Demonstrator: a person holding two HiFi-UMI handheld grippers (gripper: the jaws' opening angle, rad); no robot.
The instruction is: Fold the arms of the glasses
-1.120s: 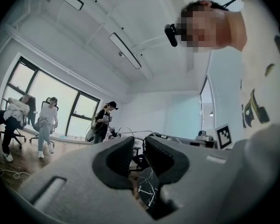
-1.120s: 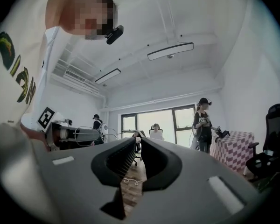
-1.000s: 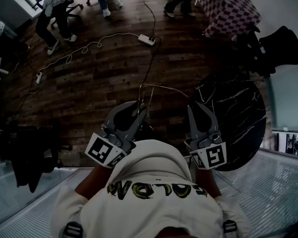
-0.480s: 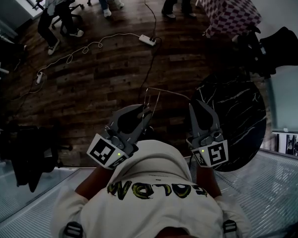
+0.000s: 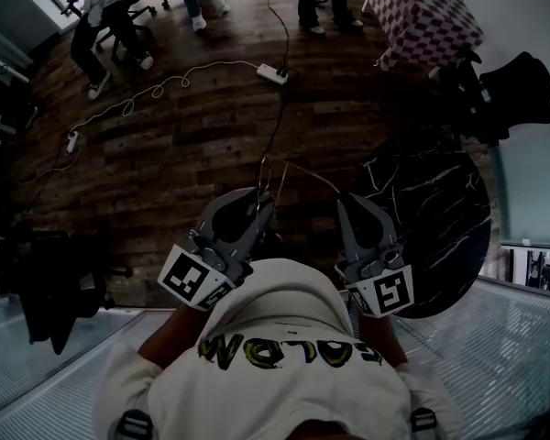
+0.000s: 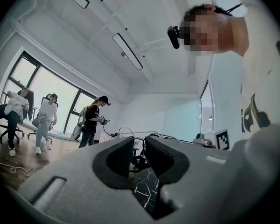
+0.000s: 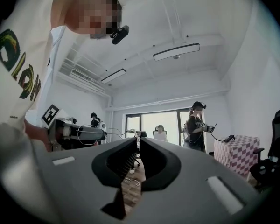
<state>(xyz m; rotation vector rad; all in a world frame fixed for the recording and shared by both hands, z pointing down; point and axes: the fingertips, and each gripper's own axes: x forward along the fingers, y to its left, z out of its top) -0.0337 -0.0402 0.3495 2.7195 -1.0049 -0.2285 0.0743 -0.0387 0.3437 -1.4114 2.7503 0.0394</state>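
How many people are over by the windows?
3. One seated person is at the far left, a second seated person is just right of them, and a standing person in a cap is further right. Others may be out of view.

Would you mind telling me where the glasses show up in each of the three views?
Head view: the glasses sit at centre, a thin wire running from the left gripper to the right gripper.
Left gripper view: centre, just above the jaw tips.
Right gripper view: left of centre, reaching the jaw tips.
Shared landmark: the standing person in a cap, in both gripper views.
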